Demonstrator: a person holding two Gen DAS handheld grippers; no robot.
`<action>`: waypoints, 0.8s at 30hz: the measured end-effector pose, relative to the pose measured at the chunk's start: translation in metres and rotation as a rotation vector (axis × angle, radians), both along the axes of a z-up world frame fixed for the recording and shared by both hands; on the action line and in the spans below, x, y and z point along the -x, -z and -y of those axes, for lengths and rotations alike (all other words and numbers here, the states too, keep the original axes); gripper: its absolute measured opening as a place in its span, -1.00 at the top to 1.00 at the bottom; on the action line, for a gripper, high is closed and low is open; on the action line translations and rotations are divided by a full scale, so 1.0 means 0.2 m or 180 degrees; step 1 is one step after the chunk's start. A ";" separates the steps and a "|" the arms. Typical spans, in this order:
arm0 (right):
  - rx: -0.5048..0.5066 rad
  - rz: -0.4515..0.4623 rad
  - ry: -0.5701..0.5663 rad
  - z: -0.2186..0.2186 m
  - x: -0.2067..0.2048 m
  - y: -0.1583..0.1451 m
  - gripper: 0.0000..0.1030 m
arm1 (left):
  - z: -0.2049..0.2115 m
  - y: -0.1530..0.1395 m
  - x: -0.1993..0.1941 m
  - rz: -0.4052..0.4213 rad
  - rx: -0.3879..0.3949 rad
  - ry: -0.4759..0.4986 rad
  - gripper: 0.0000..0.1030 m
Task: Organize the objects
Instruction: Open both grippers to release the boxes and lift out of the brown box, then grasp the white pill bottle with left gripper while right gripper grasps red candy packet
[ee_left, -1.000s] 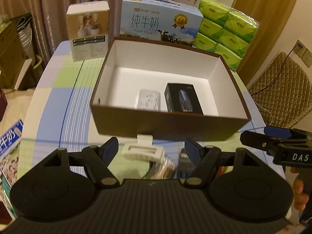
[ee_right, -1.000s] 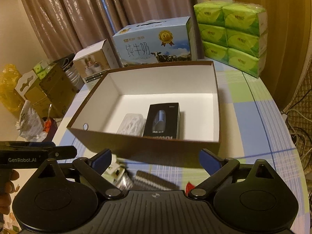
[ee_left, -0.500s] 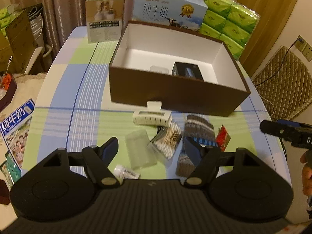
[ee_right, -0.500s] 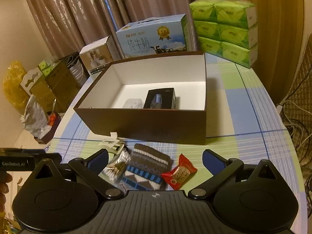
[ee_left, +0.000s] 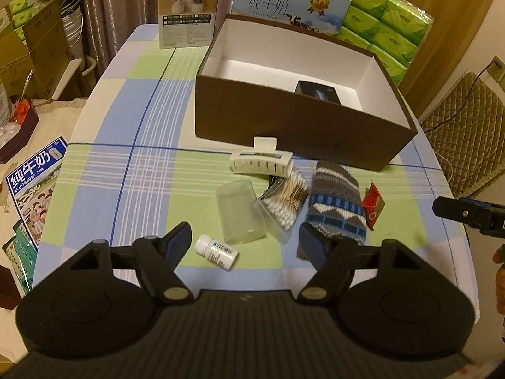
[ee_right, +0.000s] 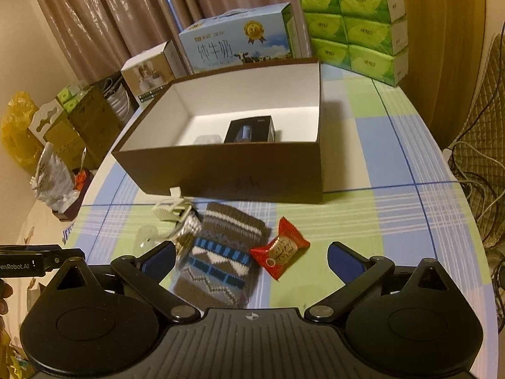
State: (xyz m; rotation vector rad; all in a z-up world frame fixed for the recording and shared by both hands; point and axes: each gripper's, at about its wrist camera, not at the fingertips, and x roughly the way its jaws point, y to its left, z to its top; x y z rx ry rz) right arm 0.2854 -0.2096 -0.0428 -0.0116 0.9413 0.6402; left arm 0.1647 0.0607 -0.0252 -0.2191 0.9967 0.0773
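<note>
Both sets of fingers wide apart, nothing held. We see the small white bottle (ee_left: pixel 216 251) between and just ahead of the left gripper (ee_left: pixel 244 240), long axis slanted across the gap. Right gripper (ee_right: pixel 251 260) straddles the knitted pouch (ee_right: pixel 222 259) and red candy (ee_right: pixel 279 249). Brown box (ee_left: pixel 284 132) lies beyond both.

Both wrist views look steeply down, sharing the brown box (ee_left: pixel 293 126).
</note>
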 end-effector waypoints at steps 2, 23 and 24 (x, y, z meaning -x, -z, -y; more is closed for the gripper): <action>0.0014 -0.0012 -0.0004 0.00 0.00 0.01 -0.94 | 0.00 0.01 0.01 -0.0019 -0.0011 0.0000 -0.38; 0.0226 -0.0277 0.0062 0.03 -0.07 0.21 -0.94 | -0.03 0.29 0.04 -0.0100 -0.0186 0.0162 -0.37; 0.0237 -0.0287 0.0072 0.03 -0.08 0.22 -0.94 | -0.03 0.31 0.04 -0.0087 -0.0229 0.0217 -0.37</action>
